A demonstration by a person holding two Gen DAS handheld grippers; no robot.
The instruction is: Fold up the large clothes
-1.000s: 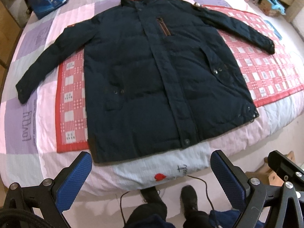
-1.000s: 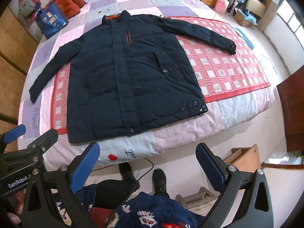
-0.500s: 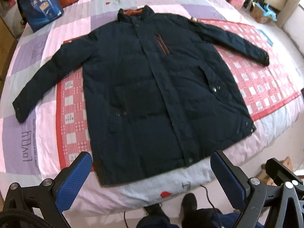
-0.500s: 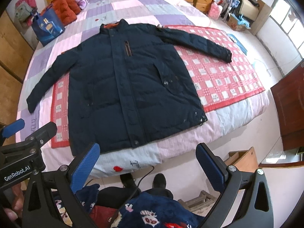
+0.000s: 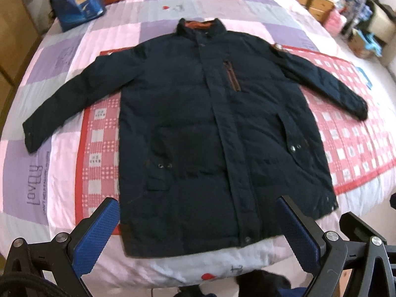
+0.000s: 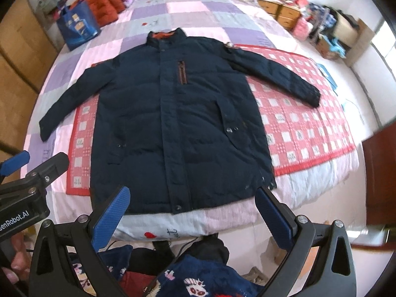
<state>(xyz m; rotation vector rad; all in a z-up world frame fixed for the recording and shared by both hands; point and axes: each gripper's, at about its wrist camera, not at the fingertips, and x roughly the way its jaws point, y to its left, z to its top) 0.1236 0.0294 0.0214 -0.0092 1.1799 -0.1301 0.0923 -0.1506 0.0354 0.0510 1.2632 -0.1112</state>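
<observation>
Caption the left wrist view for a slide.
Open left tool above the hem of a navy coat spread flat on a patchwork quilt.

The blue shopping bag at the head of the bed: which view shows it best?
The right wrist view. There the blue shopping bag shows whole, handles included, beside the orange jacket near the headboard. The left wrist view shows the bag too, but its top is cut off by the frame edge.
</observation>
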